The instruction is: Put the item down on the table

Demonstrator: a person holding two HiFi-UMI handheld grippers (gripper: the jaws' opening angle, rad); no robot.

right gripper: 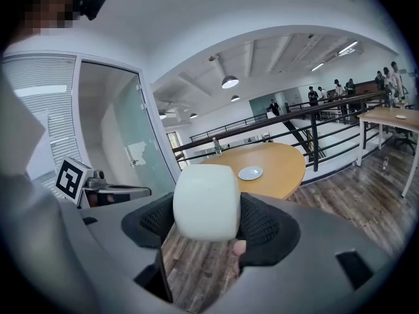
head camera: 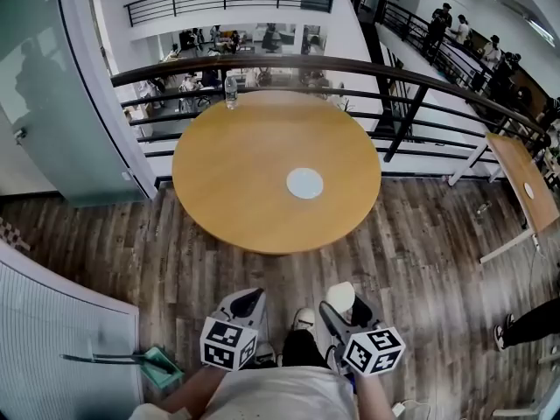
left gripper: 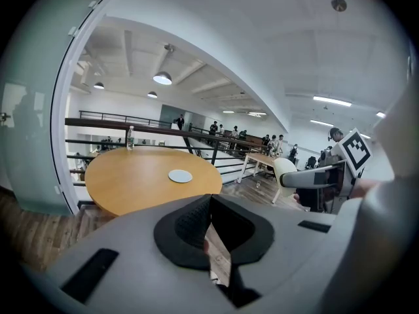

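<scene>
My right gripper [right gripper: 207, 222] is shut on a white rounded item [right gripper: 205, 203] that fills the gap between its black pads. In the head view this gripper [head camera: 342, 304] is low, over the wood floor, with the white item [head camera: 339, 296] at its tip. The left gripper [left gripper: 208, 205] is shut with nothing between its jaws; it hangs beside the right one [head camera: 246, 303]. Ahead of both stands a round wooden table [head camera: 254, 173] bearing a small white plate [head camera: 304, 183] and a water bottle [head camera: 231, 90] at its far edge. Both grippers are short of the table.
A dark railing [head camera: 350, 68] curves behind the table. A glass partition [head camera: 52, 103] stands at the left. A second wooden table [head camera: 523, 180] is at the right, and people stand along the far balcony. A green object [head camera: 162, 366] lies by my left foot.
</scene>
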